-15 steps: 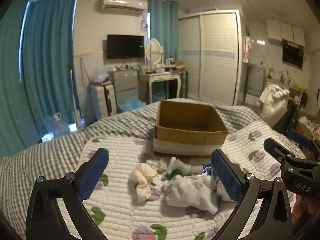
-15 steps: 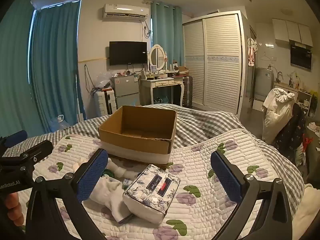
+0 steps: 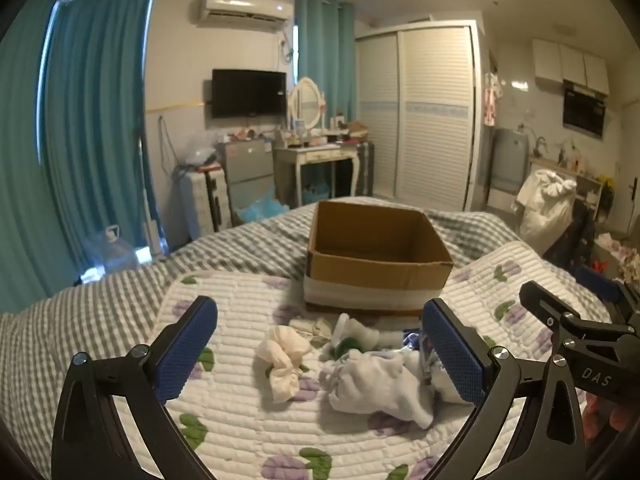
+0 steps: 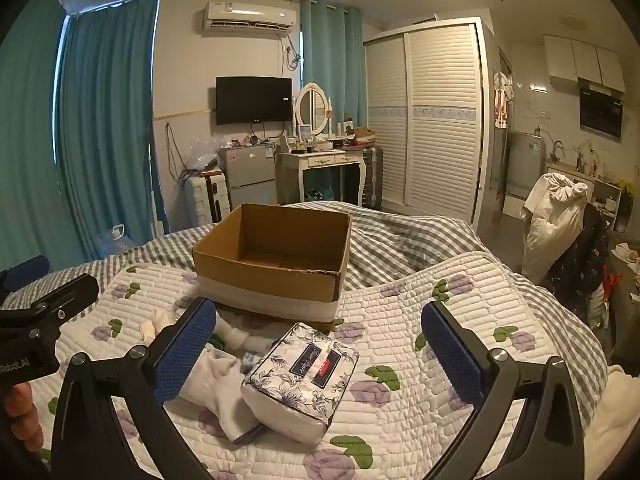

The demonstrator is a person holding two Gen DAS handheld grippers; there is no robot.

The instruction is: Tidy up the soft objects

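Since half a second ago I see almost no change: both grippers have held their place over the quilt (image 4: 460, 308), nothing picked up. My left gripper (image 3: 320, 350) is spread wide and empty, with the cream sock (image 3: 284, 356) and white cloth (image 3: 380, 384) lying between its fingers, the box (image 3: 376, 264) straight beyond. My right gripper (image 4: 318, 354) is also wide and empty; the tissue pack (image 4: 300, 376) lies between its fingers, long axis running from near-left toward far-right, toward the box.
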